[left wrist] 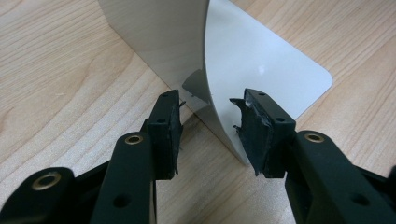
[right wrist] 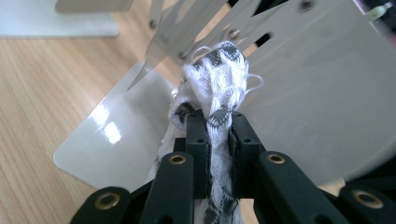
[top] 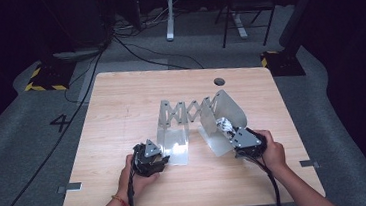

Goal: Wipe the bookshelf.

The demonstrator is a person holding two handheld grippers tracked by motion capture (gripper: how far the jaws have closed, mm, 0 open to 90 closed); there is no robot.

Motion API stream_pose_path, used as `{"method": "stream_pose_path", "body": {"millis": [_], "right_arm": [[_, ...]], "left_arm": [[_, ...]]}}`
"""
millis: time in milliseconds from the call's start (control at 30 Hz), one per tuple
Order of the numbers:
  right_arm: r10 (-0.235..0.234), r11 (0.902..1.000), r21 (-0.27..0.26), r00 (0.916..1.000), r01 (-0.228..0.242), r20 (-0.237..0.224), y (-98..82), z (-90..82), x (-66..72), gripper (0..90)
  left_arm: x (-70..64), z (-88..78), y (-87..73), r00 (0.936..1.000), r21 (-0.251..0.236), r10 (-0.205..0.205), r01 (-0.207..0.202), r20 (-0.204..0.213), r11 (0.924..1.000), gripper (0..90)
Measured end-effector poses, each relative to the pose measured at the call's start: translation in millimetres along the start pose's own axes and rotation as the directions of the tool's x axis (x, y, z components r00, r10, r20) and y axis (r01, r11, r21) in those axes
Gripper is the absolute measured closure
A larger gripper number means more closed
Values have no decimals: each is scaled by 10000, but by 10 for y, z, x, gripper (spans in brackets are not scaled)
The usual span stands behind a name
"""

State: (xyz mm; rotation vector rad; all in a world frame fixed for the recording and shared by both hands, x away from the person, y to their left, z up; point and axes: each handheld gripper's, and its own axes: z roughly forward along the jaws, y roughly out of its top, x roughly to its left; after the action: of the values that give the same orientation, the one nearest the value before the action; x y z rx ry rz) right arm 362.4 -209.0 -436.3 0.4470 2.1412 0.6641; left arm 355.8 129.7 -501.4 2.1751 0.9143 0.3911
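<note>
On the wooden table (top: 122, 118), the right gripper (right wrist: 218, 122) pinches a soft, limp cloth (right wrist: 219, 74); the left gripper (left wrist: 210, 133) straddles, jaws open, the stiff, slippery metal bookend (left wrist: 261, 60).

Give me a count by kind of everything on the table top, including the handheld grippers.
Metal expanding bookend rack: 1
White and grey cloth: 1
Handheld grippers, left gripper and right gripper: 2
Total: 4

Wooden table (top: 121, 113), chair (top: 245, 2) behind, floor cables (top: 136, 49).
</note>
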Motion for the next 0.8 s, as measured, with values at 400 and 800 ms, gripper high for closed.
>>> {"method": "stream_pose_path", "body": {"millis": [400, 800], "right_arm": [[366, 9971, 707, 9898, -270, -1377, -17, 501, 267, 815], [1590, 9858, -387, 9819, -1637, -1031, 210, 415, 127, 815]], "left_arm": [[-7, 2, 0, 10000, -8, 10, -10, 36, 10000, 582], [-5, 1, 1, 10000, -7, 43, -43, 2, 10000, 582]]}}
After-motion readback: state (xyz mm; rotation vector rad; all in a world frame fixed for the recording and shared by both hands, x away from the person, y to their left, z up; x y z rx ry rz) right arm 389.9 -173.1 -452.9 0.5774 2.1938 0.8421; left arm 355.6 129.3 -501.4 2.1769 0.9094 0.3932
